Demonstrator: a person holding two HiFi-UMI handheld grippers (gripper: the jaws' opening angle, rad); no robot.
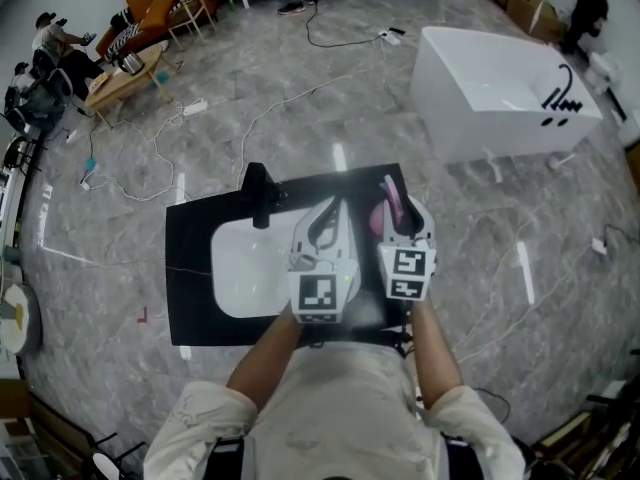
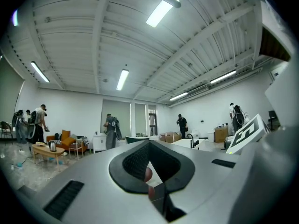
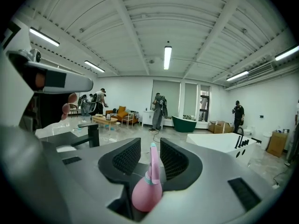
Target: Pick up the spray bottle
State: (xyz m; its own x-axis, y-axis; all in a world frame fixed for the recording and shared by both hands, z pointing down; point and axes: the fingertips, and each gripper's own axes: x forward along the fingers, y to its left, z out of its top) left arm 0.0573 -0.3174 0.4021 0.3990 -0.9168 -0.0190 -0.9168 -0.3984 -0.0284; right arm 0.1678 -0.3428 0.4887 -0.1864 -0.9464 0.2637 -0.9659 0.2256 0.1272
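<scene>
A pink spray bottle (image 3: pixel 148 190) with a thin pink neck and a teal collar stands between the jaws of my right gripper (image 3: pixel 150 148). The black pads stand apart on either side of the neck, with a gap on each side. In the head view the spray bottle (image 1: pixel 383 216) shows at the right gripper (image 1: pixel 398 208), over the right end of the black counter (image 1: pixel 190 278). My left gripper (image 1: pixel 328 213) hovers beside it over the white basin (image 1: pixel 245 268). In the left gripper view the left gripper (image 2: pixel 149 143) has its tips together and holds nothing.
A black faucet (image 1: pixel 260 193) stands at the basin's far edge, left of both grippers. A white bathtub (image 1: pixel 500 93) sits on the floor at the far right. Cables trail over the grey floor. Several people, a low table and chairs (image 1: pixel 130 38) are at the far left.
</scene>
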